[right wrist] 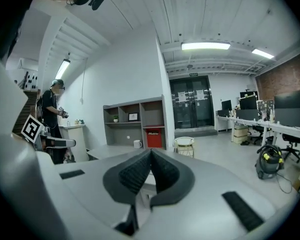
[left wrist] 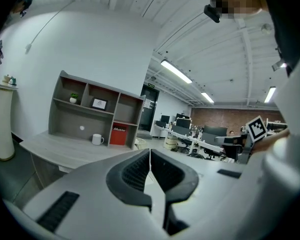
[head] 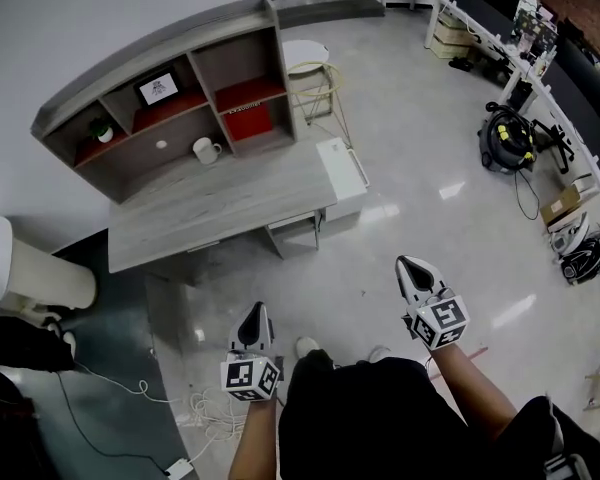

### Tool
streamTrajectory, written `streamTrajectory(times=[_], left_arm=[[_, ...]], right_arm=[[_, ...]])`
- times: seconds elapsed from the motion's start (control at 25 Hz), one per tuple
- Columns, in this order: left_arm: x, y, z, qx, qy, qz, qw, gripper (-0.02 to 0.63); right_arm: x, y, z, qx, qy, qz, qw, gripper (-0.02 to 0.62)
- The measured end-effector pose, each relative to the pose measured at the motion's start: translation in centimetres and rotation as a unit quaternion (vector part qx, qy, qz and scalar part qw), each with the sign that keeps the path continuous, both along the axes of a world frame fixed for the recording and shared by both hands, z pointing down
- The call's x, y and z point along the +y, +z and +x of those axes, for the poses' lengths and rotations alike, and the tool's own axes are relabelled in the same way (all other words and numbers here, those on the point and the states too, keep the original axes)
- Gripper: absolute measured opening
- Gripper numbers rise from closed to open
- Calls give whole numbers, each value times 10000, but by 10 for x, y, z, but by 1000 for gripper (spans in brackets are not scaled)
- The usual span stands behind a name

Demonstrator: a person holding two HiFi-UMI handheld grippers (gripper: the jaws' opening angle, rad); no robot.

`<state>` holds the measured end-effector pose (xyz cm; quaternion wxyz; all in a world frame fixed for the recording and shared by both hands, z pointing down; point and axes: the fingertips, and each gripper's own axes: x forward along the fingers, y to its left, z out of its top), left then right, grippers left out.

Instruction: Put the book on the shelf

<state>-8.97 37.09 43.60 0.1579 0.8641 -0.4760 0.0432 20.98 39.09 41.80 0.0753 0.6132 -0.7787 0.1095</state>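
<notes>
Book [head: 248,120] and grippers are well apart, so I start at my fingers. The left gripper [head: 255,313] has its jaws pressed together with nothing between them, and the right gripper [head: 412,268] is the same, ribbed pads [right wrist: 140,171] meeting along one seam. Both hang over the shiny floor [head: 380,218], pointing toward the desk [head: 220,208], the right one a little further forward. White cables [head: 205,408] lie on the floor by my left side.

On the desk top a white mug [head: 206,149] stands just in front of the shelf [head: 130,63]. The book is red and upright in the shelf's lower right compartment. A framed picture [head: 158,89] sits in the upper middle compartment and a small plant [head: 102,130] in the upper left one. A wire stool [head: 310,68] stands beside the shelf, and a vacuum cleaner [head: 508,136] sits well off to the right.
</notes>
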Motion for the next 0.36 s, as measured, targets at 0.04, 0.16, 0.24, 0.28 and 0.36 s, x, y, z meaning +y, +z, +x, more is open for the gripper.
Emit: streamTrajectory(times=[0.04,0.16,0.24,0.28,0.36], left_arm=[[7,2,7,-13,-20,-34,10000,15],[28,5,30,-38,-84,-92,9999,15],[38,6,44,-54,-134,-101,9998,15],[42,7,51,-49,-161,-103,9998,15],[51,8,64,-32,-213,-105,9997,15]], right_arm=[[6,3,7,-40,-1,-42,10000,0],[25,6,26,-76,-96,-94,9999,0],[33,8,37,-75,-179,-101,9998,0],[36,8,42,-73,-217,-100,9997,0],[42,9,52,-67,-294,-91,9995,0]])
